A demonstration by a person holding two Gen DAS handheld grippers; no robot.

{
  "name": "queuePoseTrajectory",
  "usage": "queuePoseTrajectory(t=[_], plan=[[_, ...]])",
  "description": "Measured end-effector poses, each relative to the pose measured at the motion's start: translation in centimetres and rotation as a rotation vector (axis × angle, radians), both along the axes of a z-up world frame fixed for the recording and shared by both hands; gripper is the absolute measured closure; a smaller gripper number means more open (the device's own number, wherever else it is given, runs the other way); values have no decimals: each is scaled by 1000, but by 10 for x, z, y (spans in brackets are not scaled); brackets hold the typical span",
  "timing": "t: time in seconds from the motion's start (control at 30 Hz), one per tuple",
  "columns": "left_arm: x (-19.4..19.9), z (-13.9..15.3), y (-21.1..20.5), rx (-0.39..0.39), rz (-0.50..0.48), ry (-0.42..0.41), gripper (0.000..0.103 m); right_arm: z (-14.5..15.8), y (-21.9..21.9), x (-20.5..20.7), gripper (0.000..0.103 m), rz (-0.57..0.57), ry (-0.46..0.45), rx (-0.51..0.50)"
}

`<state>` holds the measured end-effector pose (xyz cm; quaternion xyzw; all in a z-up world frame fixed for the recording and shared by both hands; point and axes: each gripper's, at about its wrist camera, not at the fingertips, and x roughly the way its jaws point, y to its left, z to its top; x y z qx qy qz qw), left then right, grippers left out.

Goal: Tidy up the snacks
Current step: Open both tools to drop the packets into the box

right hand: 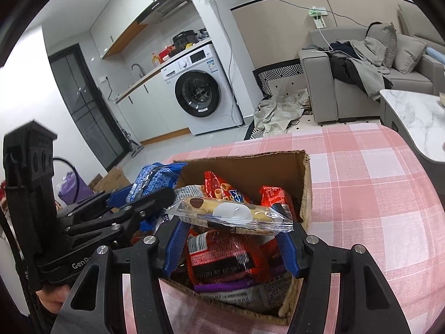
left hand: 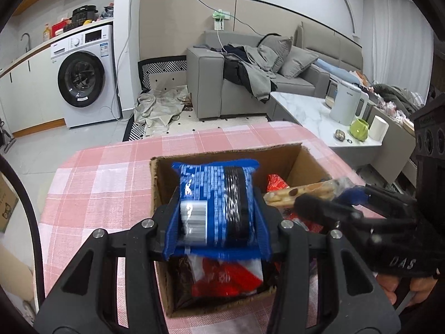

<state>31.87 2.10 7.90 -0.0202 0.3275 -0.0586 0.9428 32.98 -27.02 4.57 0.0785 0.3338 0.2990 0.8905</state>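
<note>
Snacks (right hand: 222, 253) — half-hidden behind tongs (right hand: 232, 239)

Snack box on the table, both grippers over it

The cardboard box (right hand: 304, 192) sits on the table (right hand: 375, 194), packets inside; left gripper (left hand: 217, 217) holds a cookie pack (left hand: 219, 194) above it, left of the right gripper's (right hand: 232, 239) biscuit packet (right hand: 228, 214).

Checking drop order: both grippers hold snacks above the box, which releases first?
Right, probably: right gripper holds the clear biscuit pack over the cardboard box middle; left gripper holds the blue pack near its side wall.
</note>
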Motion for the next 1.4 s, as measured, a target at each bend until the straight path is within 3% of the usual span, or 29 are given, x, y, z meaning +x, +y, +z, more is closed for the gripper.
queuePoseTrajectory(t=[0.53,0.6,0.7,0.8,0.9,1.0,1.17,1.23,1.4], plan=[[15,-17,0,-3,-11,21,60,3,-2,12,42,-21,2,-4],[13,-15,-2,3,-11,21,57,4,-5,10,37,-26,-12,-2],[6,-12,-4,19,-11,16,40,9,-14,4,24,-25,-45,20],[-8,-8,-2,17,-6,-8,25,13,-24,-1,23,-43,-56,20],[-20,-2,-1,13,-4,-25,22,13,-32,-5,22,-44,-45,17],[-33,2,0,21,1,-38,19,11,-40,-13,14,-46,-47,16],[-60,5,4,11,15,-82,1,7,-48,-32,5,-16,-53,47],[-73,6,5,8,20,-106,1,5,-50,-40,0,-18,-68,44],[-103,2,7,-7,25,-127,1,1,-50,-62,0,2,-131,20]])
